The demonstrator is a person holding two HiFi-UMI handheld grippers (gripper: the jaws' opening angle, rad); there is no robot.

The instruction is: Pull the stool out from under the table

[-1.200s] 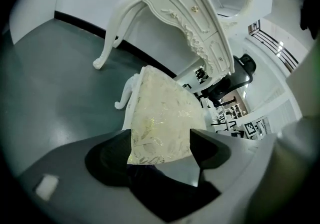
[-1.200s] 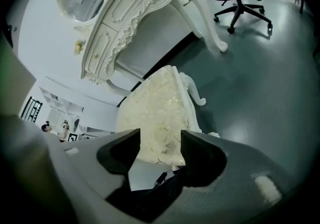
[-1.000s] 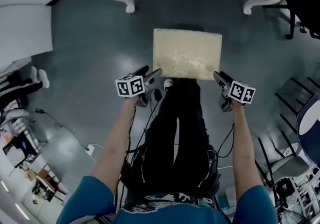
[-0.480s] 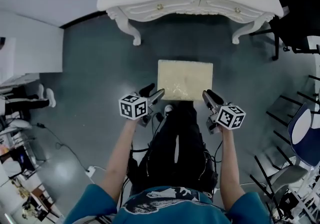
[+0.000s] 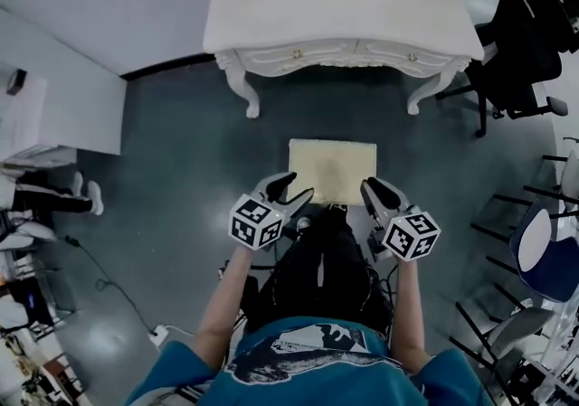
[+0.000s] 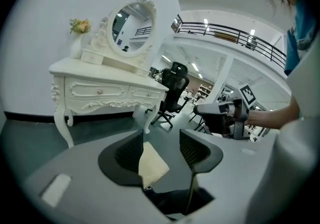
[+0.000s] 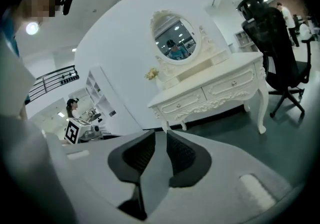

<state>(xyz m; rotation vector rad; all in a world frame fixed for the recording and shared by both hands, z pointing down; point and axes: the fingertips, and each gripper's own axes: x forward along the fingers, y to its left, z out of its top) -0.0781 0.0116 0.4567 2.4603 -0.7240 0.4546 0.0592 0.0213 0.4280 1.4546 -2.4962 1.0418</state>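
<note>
The left gripper [image 5: 291,189] and the right gripper [image 5: 371,189] rose from beside the front corners of the stool [image 5: 332,169] and rolled inward. Their fingers had just been closing with nothing between them, the right pair down to a slim gap. The stool shrank in the head view, and the white counter [image 5: 344,24] came wholly into sight.

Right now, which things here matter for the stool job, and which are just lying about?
Job: cream cushioned stool; white dressing table.
Lying about: black office chair; blue chair; oval mirror; flowers.
</note>
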